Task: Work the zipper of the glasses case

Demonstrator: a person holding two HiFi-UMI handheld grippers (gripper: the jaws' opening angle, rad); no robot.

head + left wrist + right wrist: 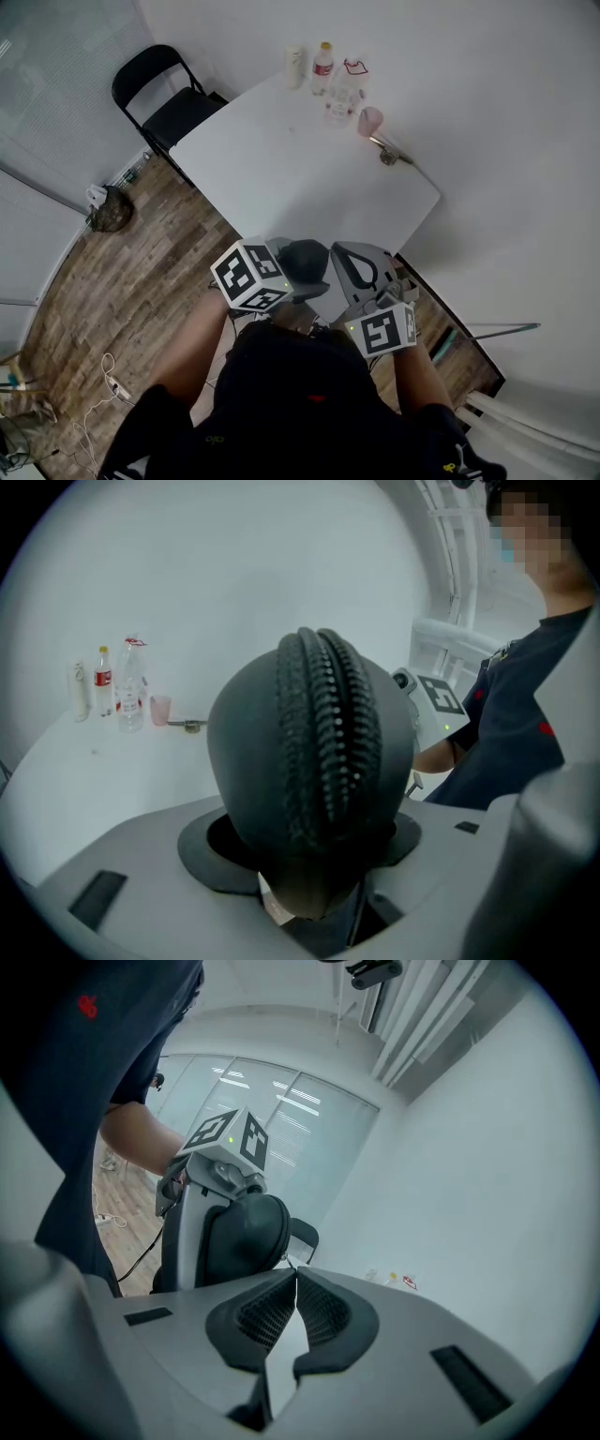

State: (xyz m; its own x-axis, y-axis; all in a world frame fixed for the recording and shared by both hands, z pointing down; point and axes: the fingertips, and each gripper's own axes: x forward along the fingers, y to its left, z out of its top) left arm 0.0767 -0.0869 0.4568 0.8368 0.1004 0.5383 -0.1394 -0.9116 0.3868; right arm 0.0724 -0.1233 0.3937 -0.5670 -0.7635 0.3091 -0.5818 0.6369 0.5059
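A black oval glasses case [314, 752] stands upright between the jaws of my left gripper [314, 855], which is shut on it. Its zipper teeth run down the middle, facing that camera. In the head view the case [305, 261] hangs over the table's near corner, close to the person's lap. My right gripper [292, 1274] is shut, its tips touching the case [246, 1232] at the seam. A small metal zipper pull [285, 1259] shows right at the tips and looks pinched there. In the head view the right gripper [339, 255] sits just right of the case.
The white table [281, 169] carries bottles [322, 67], a pink cup [370, 120] and a metal object [386, 152] at its far end. A black folding chair [164, 98] stands at the far left. A cable [108, 380] lies on the wooden floor.
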